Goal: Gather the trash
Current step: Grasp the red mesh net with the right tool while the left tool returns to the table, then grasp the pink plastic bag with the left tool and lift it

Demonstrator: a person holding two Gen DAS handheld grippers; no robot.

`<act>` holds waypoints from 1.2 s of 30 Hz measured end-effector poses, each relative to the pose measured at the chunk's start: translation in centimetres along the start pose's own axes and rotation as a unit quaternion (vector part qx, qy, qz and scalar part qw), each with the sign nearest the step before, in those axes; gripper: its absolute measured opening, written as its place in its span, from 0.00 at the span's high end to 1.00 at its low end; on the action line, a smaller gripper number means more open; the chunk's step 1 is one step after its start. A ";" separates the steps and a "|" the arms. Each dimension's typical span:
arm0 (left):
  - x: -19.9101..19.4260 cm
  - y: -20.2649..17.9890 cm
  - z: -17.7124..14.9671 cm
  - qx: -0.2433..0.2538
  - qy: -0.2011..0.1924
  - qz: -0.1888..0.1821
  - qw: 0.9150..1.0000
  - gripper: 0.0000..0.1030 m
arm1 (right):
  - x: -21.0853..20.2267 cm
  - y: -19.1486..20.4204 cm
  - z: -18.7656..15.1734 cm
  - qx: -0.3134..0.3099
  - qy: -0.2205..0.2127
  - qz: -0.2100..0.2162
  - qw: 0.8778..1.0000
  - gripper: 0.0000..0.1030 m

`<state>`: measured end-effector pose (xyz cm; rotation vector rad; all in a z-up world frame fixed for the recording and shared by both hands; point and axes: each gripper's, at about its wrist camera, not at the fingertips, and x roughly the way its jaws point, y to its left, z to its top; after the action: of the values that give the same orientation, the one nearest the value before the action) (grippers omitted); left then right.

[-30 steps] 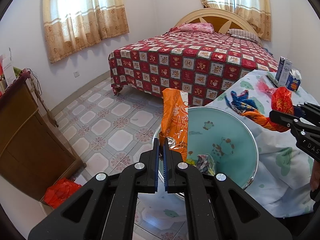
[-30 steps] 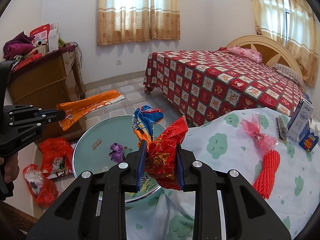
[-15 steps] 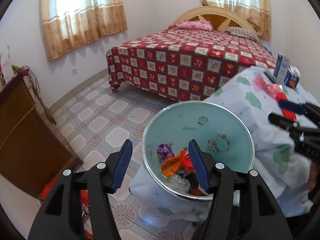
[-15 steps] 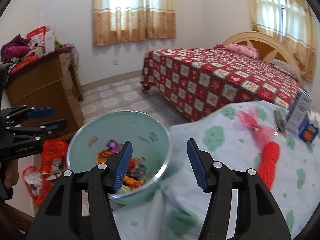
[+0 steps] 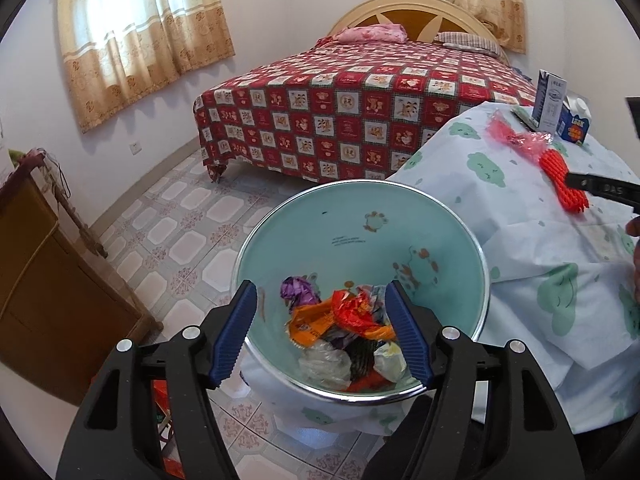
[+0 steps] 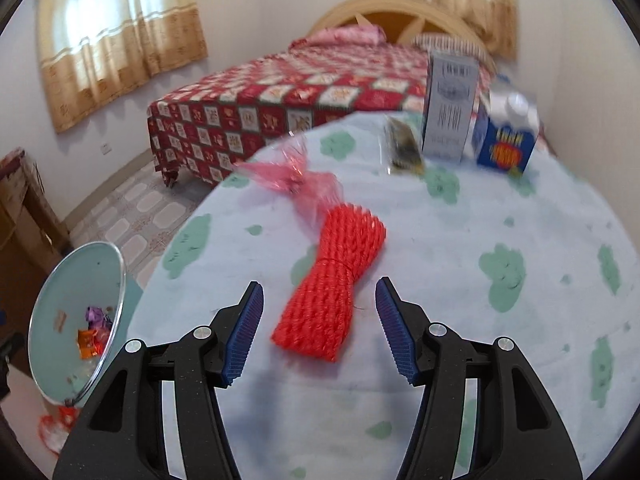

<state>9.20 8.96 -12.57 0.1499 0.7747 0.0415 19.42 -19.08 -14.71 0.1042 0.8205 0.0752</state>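
My left gripper (image 5: 325, 330) is open and empty, held over a teal bowl (image 5: 360, 224) that stands beside the table and holds several wrappers (image 5: 340, 320). My right gripper (image 6: 320, 326) is open and empty above the table, its jaws on either side of a red foam net (image 6: 332, 280). A pink plastic wrapper (image 6: 298, 182) lies just beyond the net. The net (image 5: 562, 178) and pink wrapper (image 5: 516, 136) also show in the left wrist view. The bowl (image 6: 52, 280) shows at lower left in the right wrist view.
A grey carton (image 6: 450, 104), a blue carton (image 6: 506, 134) and a small dark packet (image 6: 404, 142) stand at the table's far side on the cloud-print cloth (image 6: 460, 240). A bed (image 5: 360, 92) lies beyond. A wooden cabinet (image 5: 40, 280) stands left, with red bags (image 6: 56, 428) on the floor.
Both grippers opened and dropped their wrappers into the bowl. The right gripper then swung right over the table to the red net. The left gripper stayed over the bowl.
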 end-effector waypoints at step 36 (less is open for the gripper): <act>12.4 -20.2 17.5 0.096 0.001 -0.090 0.991 0.34 | -5.1 -15.3 0.5 0.074 -0.036 -0.032 0.996 0.78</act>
<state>29.97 -11.93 -11.87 0.2618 0.7909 -0.2056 16.75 -34.81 -12.55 0.2201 0.7558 -0.0492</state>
